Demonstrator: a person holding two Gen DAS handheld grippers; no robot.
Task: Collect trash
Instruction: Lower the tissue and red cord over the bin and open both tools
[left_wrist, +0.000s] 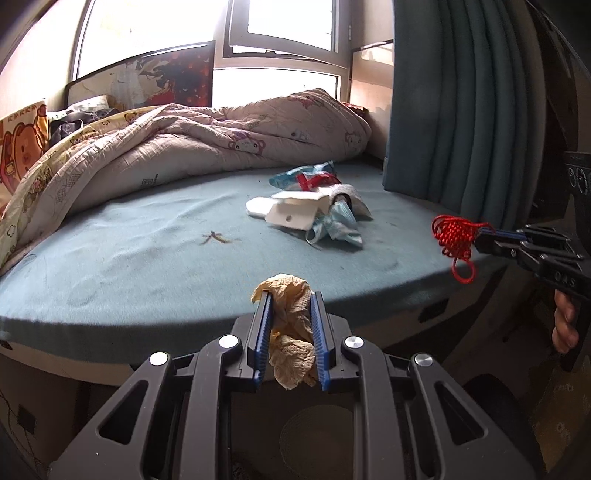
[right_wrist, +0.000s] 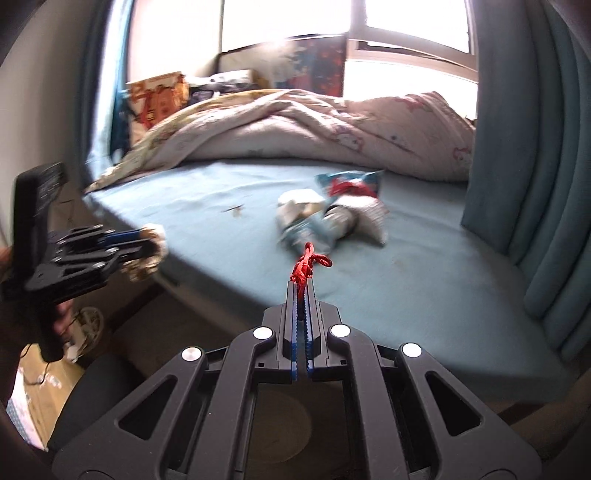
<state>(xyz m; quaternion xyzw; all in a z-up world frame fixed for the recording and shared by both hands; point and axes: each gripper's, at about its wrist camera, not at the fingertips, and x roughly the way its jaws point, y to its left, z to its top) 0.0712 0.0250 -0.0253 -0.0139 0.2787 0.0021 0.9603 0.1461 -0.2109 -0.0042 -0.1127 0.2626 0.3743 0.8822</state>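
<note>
My left gripper is shut on a crumpled yellowish paper towel, held just off the near edge of the bed. My right gripper is shut on a red knotted cord; it also shows in the left wrist view, at the right, beside the bed. A pile of trash lies on the blue bedsheet: a white cardboard piece, a blue face mask, a blue-and-red wrapper. The pile shows in the right wrist view, ahead of the cord.
A rumpled quilt covers the far half of the bed. A teal curtain hangs at the right. A small brown scrap lies on the sheet. A round bin opening sits below the left gripper.
</note>
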